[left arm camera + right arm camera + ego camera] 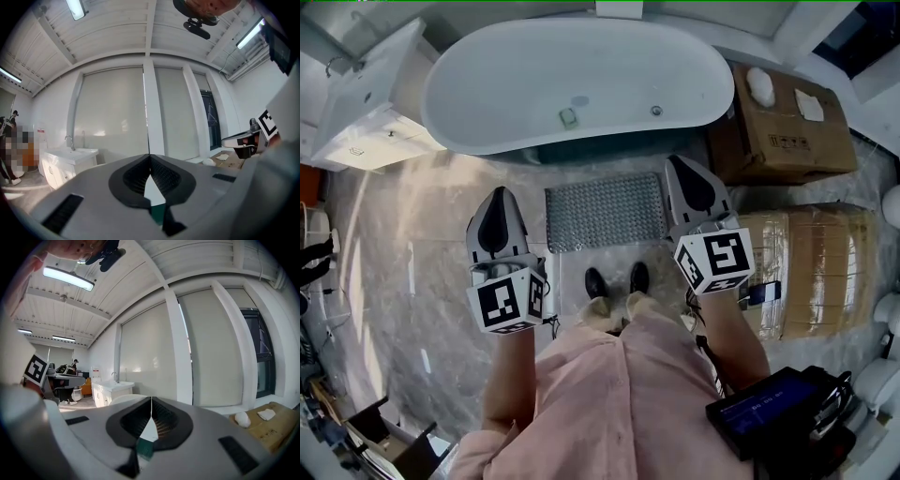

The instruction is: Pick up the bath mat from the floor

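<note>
A grey ribbed bath mat (605,211) lies flat on the marble floor in front of the white bathtub (581,84), just past the person's black shoes (616,279). My left gripper (499,202) is held up to the left of the mat, jaws shut and empty. My right gripper (686,167) hangs over the mat's right edge, also shut and empty. In the left gripper view the left gripper (149,161) points level at a white wall, with pads pressed together. The right gripper view shows the right gripper (151,404) likewise closed.
Cardboard boxes (783,127) stand right of the tub, with a wrapped package (811,267) below them. A white sink cabinet (366,94) is at the upper left. A dark device (778,412) hangs at the person's right hip. People stand far off (74,364).
</note>
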Available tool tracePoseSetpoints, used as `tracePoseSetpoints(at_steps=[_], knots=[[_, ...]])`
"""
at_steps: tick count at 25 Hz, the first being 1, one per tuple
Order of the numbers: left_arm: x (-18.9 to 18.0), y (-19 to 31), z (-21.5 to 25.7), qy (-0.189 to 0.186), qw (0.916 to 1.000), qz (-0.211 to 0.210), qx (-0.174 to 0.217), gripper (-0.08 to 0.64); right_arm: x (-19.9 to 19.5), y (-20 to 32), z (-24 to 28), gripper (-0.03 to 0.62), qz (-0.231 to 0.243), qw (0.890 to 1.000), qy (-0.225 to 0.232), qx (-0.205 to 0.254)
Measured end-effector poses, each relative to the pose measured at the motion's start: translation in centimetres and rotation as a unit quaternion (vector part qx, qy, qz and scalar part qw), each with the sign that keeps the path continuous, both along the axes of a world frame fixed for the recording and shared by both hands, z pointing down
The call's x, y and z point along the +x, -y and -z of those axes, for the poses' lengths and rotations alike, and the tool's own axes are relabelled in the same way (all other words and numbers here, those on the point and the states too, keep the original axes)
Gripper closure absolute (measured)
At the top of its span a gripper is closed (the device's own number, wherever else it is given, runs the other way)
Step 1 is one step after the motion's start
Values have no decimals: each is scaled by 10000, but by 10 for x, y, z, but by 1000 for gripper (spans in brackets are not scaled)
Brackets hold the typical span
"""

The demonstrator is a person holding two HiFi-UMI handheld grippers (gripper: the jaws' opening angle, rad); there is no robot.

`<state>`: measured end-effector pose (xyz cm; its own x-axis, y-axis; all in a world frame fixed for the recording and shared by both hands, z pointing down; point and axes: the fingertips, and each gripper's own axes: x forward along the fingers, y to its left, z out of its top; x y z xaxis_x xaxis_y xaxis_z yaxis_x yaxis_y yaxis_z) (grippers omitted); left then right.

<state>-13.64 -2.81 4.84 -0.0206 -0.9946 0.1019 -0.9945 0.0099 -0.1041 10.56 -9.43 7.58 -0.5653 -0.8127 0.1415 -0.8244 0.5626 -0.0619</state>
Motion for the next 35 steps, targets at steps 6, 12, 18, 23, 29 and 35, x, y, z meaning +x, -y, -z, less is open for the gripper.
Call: tracePoseSetpoints(at_steps=[6,12,18,23,29,35], knots=[[-3,-5,-38,-101,9990,-2,-427,534,-4,-8,-37,574,32,9991,-198,-382],[-3,-10,-79,-171,9965,54,-816,534,-1,-9,-75,574,56,9973,-244,-694],[-2,-25,-127,-226,9897,87,-1411,534,7,-25,-125,574,9,9919,-320,-1233],[-5,-33,-178,-294,9819,103,-1868,534,18,-34,-181,574,-88,9843,-460,-1701],[-6,-37,-218,-383,9750,38,-2188,534,23,-46,-222,574,-82,9778,-623,-2000],[-15,-31,-253,-386,9734,-1,-2259,534,29,-39,-259,574,-206,9773,-690,-1992]])
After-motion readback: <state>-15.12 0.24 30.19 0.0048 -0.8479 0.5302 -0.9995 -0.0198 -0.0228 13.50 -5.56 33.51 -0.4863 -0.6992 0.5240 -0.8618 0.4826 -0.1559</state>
